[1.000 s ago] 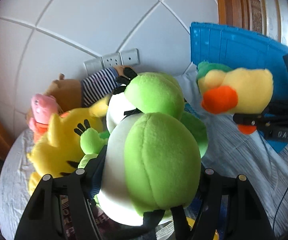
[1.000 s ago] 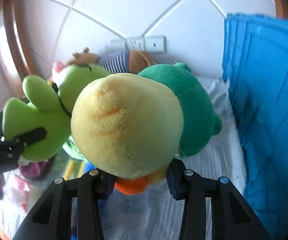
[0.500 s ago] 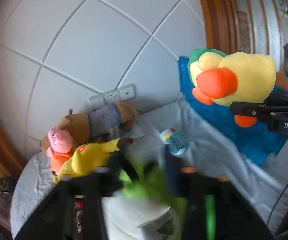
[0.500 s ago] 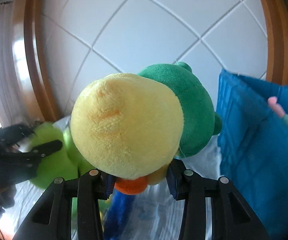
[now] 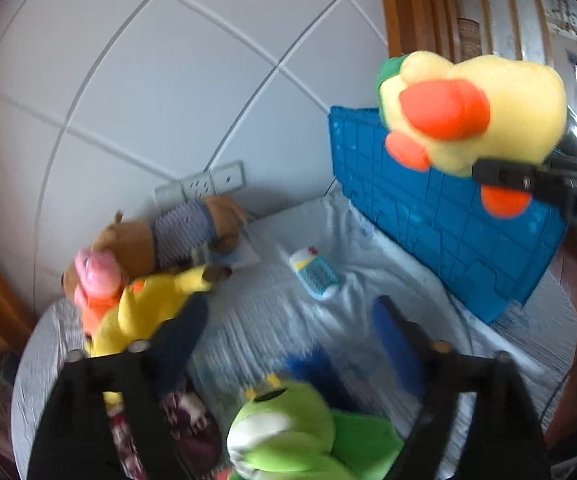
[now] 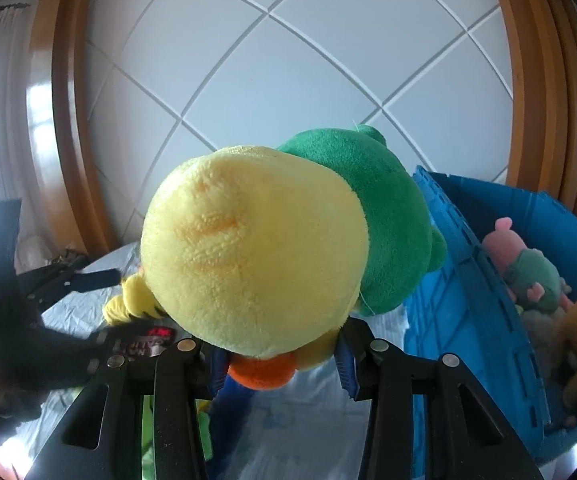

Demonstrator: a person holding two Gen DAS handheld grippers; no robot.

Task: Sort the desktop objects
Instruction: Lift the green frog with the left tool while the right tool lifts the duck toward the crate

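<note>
Now | my left gripper (image 5: 288,340) opening, empty | my right gripper (image 6: 280,364) clamps soft yellow-green plush duck (image 6: 256,264) beside blue plastic crate (image 6: 468,280)

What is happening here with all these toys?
A person is sorting plush toys with two handheld grippers. The right gripper holds a yellow duck up beside the blue crate, which already has toys inside. The left gripper is opening, nothing between its fingers; a green frog lies below it.

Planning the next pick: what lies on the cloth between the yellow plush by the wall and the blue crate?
In the left wrist view, one small white-and-blue bottle lies flat between the yellow plush and the blue crate; otherwise bare white cloth.
</note>
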